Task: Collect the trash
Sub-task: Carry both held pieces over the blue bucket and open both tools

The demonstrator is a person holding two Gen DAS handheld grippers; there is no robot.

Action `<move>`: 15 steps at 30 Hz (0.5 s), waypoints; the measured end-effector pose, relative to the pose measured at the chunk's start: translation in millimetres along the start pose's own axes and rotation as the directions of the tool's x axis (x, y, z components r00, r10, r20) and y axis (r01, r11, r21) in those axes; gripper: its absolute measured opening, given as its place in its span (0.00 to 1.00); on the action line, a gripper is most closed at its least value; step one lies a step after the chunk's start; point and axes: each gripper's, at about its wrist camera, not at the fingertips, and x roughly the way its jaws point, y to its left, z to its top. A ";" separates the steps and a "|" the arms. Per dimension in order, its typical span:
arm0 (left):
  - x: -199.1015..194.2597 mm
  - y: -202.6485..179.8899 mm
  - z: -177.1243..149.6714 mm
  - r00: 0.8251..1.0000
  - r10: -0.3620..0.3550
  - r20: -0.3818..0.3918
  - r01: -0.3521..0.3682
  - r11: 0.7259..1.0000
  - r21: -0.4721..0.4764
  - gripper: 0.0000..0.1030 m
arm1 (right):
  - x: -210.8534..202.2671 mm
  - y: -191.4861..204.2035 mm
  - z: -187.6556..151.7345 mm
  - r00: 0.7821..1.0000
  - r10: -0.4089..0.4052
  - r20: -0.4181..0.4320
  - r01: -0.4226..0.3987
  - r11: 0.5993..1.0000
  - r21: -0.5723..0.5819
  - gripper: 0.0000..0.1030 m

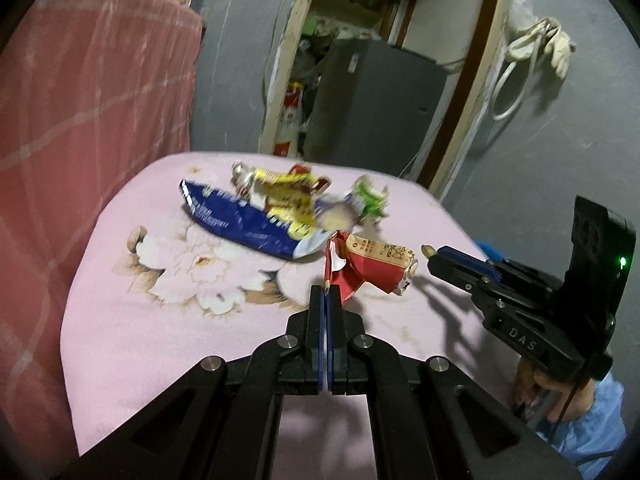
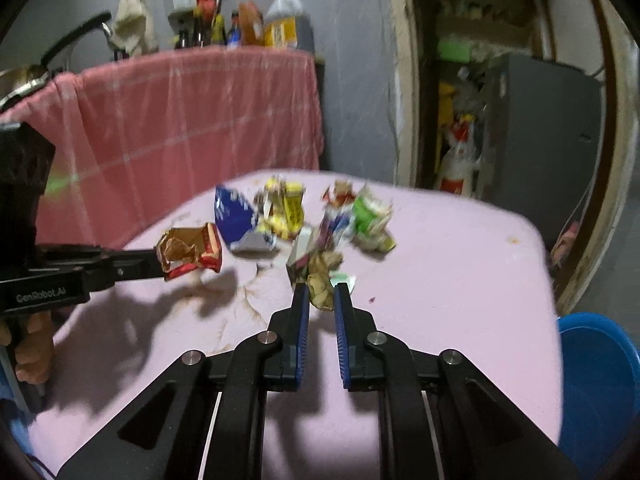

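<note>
My left gripper (image 1: 327,289) is shut on a crumpled red and gold carton (image 1: 370,265) and holds it above the pink table (image 1: 160,340); the carton also shows in the right wrist view (image 2: 191,251). My right gripper (image 2: 321,289) is shut on a crumpled brownish wrapper (image 2: 323,276) above the table. In the left wrist view my right gripper (image 1: 430,252) shows from the side. A pile of trash lies further back: a blue bag (image 1: 244,220), a yellow wrapper (image 1: 286,194) and a green wrapper (image 2: 370,216).
A blue bucket (image 2: 596,384) stands at the right below the table edge. A pink cloth (image 2: 192,128) covers a counter behind on the left, with bottles (image 2: 280,24) on it. A doorway with a grey cabinet (image 2: 544,128) is at the back right.
</note>
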 end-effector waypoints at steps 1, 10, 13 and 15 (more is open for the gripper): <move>-2.6 -3.6 1.3 1.000 -0.004 0.016 0.004 1.000 0.001 0.00 | -9.0 0.4 0.0 0.999 -0.013 0.040 0.013 1.000 0.001 0.10; -9.5 -75.6 25.0 0.975 -0.069 0.210 0.055 0.996 0.073 0.00 | -97.8 -14.7 0.9 0.910 -0.173 0.376 0.166 0.985 0.051 0.10; -7.8 -96.5 33.2 0.957 -0.110 0.268 0.089 0.992 0.090 0.00 | -125.3 -26.6 1.1 0.861 -0.237 0.451 0.223 0.971 0.084 0.10; -3.1 -114.5 38.6 0.944 -0.139 0.301 0.112 0.988 0.104 0.00 | -142.3 -35.6 -3.4 0.828 -0.282 0.485 0.259 0.959 0.115 0.10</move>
